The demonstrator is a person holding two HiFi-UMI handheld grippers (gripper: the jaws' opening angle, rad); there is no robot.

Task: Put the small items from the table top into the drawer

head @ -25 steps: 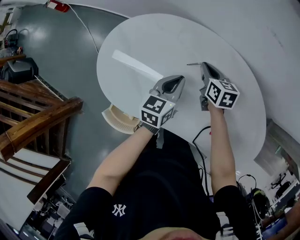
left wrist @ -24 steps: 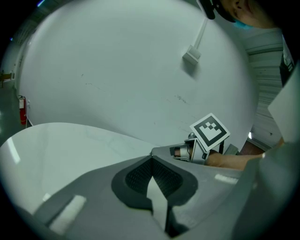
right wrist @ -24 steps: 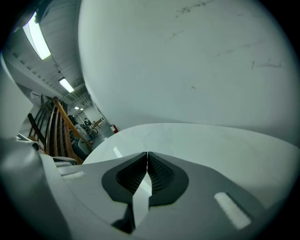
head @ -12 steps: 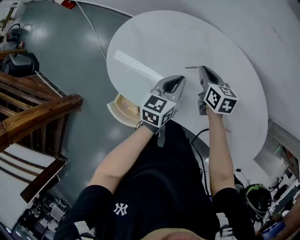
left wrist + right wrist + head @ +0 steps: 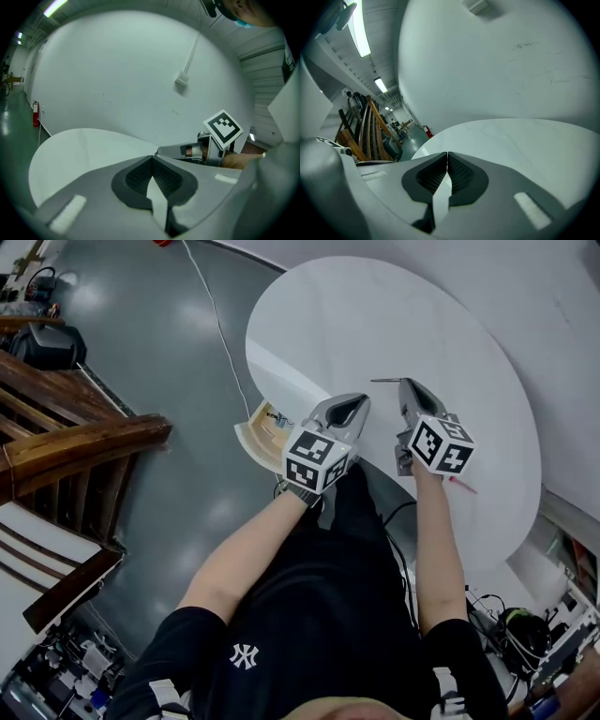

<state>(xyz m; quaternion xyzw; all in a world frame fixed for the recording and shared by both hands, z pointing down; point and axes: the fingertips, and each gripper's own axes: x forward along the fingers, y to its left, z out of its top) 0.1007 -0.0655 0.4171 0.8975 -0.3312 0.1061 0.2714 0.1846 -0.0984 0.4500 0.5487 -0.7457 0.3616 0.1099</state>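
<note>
The round white table fills the upper part of the head view. A light wooden drawer stands open under its left edge, with small items inside. My left gripper hangs shut over the table's near edge, right of the drawer, with nothing between its jaws. My right gripper is shut beside it, also seen from the left gripper. A thin dark sliver pokes left from its tip; I cannot tell whether it is held. The right gripper view shows nothing in the jaws.
A thin red stick lies on the table by my right wrist. A black cable hangs below the table's near edge. Wooden stair rails stand at the left on the grey floor, where a white cord runs.
In the head view the table and drawer have shifted right and the drawer's inside shows more. Both grippers kept their pose side by side, still shut.
</note>
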